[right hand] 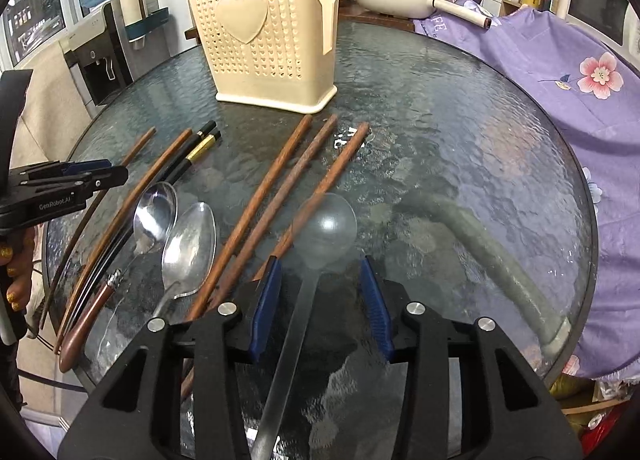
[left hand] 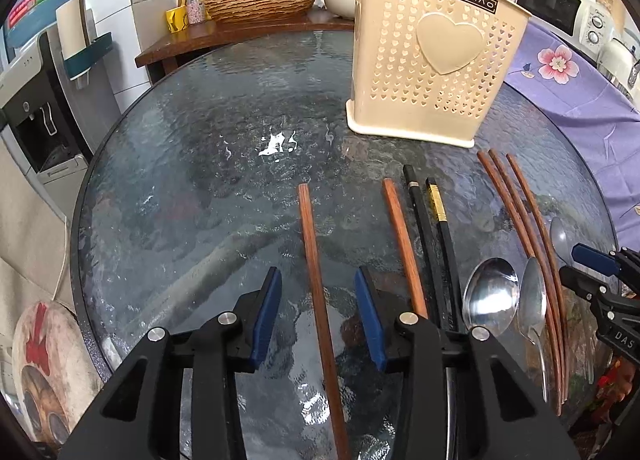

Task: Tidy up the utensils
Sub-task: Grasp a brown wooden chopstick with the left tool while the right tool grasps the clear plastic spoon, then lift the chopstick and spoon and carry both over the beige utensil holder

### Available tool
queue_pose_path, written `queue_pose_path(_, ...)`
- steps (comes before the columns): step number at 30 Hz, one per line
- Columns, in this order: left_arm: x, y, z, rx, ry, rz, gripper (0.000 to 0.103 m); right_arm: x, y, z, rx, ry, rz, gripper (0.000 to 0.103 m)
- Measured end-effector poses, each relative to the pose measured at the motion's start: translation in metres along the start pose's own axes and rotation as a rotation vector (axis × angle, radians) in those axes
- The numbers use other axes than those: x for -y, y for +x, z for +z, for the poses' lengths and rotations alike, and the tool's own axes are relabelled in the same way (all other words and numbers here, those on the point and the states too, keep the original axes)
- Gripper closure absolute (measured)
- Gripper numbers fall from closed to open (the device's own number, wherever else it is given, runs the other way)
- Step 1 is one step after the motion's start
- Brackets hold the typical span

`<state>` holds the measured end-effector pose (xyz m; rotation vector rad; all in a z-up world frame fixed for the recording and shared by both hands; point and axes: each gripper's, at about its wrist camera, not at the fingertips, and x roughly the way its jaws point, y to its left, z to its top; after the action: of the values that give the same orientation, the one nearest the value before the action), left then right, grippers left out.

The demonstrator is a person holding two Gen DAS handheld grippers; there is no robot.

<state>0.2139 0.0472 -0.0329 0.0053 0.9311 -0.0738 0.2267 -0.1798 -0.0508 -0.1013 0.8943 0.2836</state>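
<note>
A cream perforated utensil holder (left hand: 434,64) stands on the round glass table (left hand: 200,180); it also shows in the right wrist view (right hand: 268,40). My left gripper (left hand: 318,316) is open, its jaws either side of a brown wooden chopstick (left hand: 316,280) that lies flat. Another brown chopstick (left hand: 404,244), two black chopsticks (left hand: 436,244), two steel spoons (left hand: 490,294) and three brown chopsticks (left hand: 528,228) lie to its right. My right gripper (right hand: 320,308) is open, its jaws either side of the handle of a matte steel spoon (right hand: 324,226) that lies flat.
A purple floral cloth (right hand: 560,72) covers the table's right side. A wooden counter with a woven basin (left hand: 260,0) and a white bowl (left hand: 340,0) stands behind. A water dispenser (left hand: 36,112) stands at the left. A microwave (left hand: 560,12) sits at the back right.
</note>
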Motion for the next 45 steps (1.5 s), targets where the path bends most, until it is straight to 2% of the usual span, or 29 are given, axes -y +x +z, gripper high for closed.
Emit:
queue_pose_path(16,0.004,0.015,0.020,-0.019,0.006,0.040,0.082,-0.002,0.013,0.019,-0.022,-0.022,-0.012,0.066)
queue_pose_path(21,0.004,0.015,0.020,-0.027,0.008,0.037,0.083,-0.001,0.013,0.021,-0.020,-0.018,-0.007,0.066)
queue_pose_path(26,-0.002,0.018,0.026,-0.043,-0.007,0.032,0.095,-0.002,0.016,0.024,-0.022,-0.023,-0.006,0.066)
queue_pose_path(38,-0.009,0.023,0.032,-0.031,-0.052,-0.005,0.096,0.010,0.014,0.026,0.023,0.007,0.061,0.066)
queue_pose_path(45,-0.008,0.006,0.042,0.031,-0.070,-0.031,0.096,0.015,-0.003,0.035,0.101,0.010,0.094,0.066)
